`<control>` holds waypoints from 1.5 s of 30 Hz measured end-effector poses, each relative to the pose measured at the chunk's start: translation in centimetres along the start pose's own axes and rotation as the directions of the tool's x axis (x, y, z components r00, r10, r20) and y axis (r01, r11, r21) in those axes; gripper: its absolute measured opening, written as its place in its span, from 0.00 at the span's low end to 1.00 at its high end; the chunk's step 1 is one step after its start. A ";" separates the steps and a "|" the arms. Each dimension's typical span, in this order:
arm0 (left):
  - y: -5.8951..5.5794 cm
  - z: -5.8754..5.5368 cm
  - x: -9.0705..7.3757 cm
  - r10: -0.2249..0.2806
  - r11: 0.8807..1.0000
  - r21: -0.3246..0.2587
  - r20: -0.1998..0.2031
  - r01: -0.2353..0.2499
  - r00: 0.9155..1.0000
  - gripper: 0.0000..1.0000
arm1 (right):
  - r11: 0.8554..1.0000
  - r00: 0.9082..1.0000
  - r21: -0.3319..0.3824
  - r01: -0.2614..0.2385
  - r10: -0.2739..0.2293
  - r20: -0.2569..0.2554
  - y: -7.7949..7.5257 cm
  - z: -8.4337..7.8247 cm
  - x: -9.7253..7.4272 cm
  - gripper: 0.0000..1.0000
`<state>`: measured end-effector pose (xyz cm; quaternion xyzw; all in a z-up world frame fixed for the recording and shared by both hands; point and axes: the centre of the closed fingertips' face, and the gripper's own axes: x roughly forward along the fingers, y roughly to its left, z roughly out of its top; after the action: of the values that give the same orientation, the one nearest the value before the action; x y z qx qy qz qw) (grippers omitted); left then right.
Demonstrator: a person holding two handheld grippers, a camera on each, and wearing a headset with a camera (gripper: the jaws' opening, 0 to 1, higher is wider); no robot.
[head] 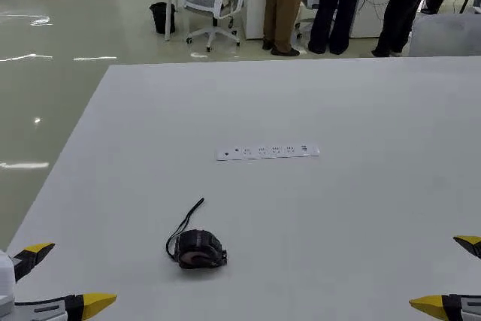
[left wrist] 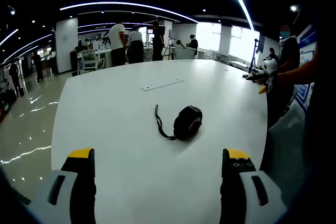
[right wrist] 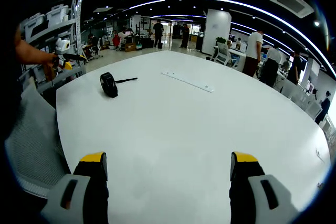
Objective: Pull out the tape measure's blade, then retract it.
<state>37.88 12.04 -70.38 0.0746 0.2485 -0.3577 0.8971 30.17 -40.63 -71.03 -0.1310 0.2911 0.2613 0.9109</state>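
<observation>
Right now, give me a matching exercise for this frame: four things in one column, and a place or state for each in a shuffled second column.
Things
1. tape measure
2. power strip
3. left hand-held gripper
4. bin

Places or states
A. lying flat in the middle of the table
B. on the floor beyond the table
C. open, nothing between its jaws
D. near the table's front edge, blade in

Pairs: 1-D, 2-A, 3-C, 4-B

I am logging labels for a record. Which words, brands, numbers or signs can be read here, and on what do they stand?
No text can be read in these pictures.
On the tape measure: no legible label shows.
On the power strip: small dark marks, too small to read.
</observation>
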 end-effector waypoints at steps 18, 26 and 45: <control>-1.3 0.8 2.8 -0.075 0.996 0.045 -0.026 0.076 0.997 0.99 | 0.998 0.999 -0.024 -0.052 0.052 -0.010 -0.4 1.2 3.3 0.99; -1.9 1.2 4.4 -0.121 0.991 0.057 -0.035 0.123 0.992 0.99 | 0.997 0.998 -0.033 -0.067 0.066 -0.013 -0.3 1.8 4.6 0.99; -2.9 1.5 8.2 -0.200 0.971 0.115 -0.075 0.208 0.977 0.99 | 0.992 0.993 -0.053 -0.110 0.108 -0.046 0.6 1.9 7.8 1.00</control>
<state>41.59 4.45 -73.02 0.1147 0.2608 -0.4600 0.8410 36.15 -36.27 -74.23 -0.1459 0.3098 0.3158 0.8849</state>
